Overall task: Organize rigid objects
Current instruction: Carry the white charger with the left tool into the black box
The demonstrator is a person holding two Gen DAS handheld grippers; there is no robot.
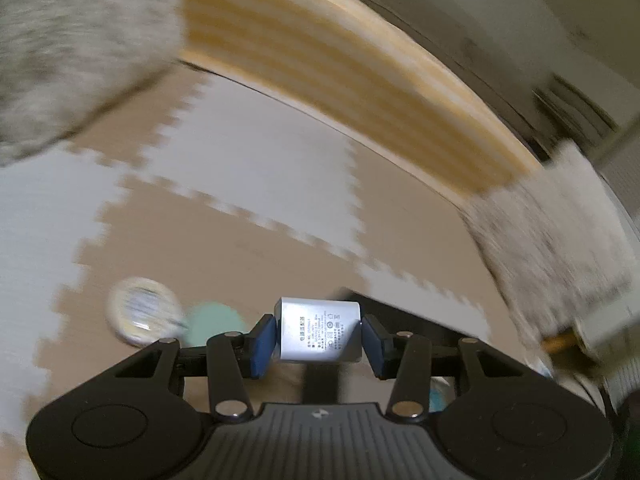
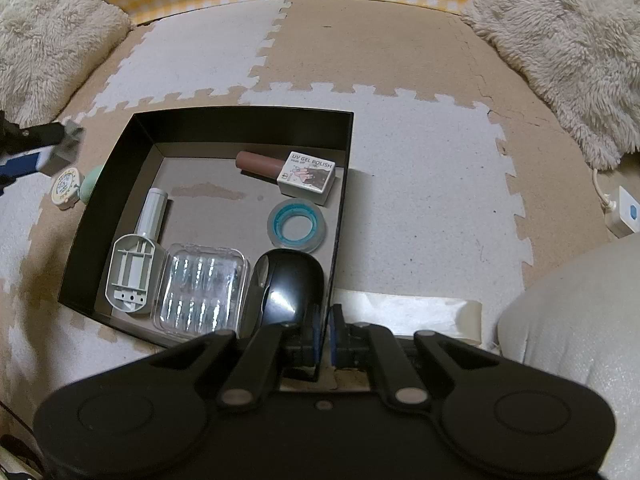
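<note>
The white charger block (image 1: 318, 330), a small power adapter with fine grey print on its face too small to read, sits clamped between the blue pads of the left gripper (image 1: 318, 338), held up off the foam puzzle mat (image 1: 256, 168). In the right wrist view the same gripper and block appear blurred just left of the black box (image 2: 344, 148).

The box is the landmark. Inside it lie five things: one bottle labelled "UV GEL POLISH" (image 2: 306, 176) against the far wall, one roll of clear tape with a teal core (image 2: 297, 226) just in front of that bottle, one black computer mouse (image 2: 290, 286) at the near right corner, one clear plastic case (image 2: 200, 292) beside the mouse, and one grey-white plastic holder (image 2: 138, 264) at the near left.

The right gripper (image 2: 324, 342) has its jaws pinched on the box's right wall at the near corner.

Outside the box's left wall rest one round printed tin (image 2: 66, 186) and one mint-green object (image 2: 92, 190), touching each other.
</note>
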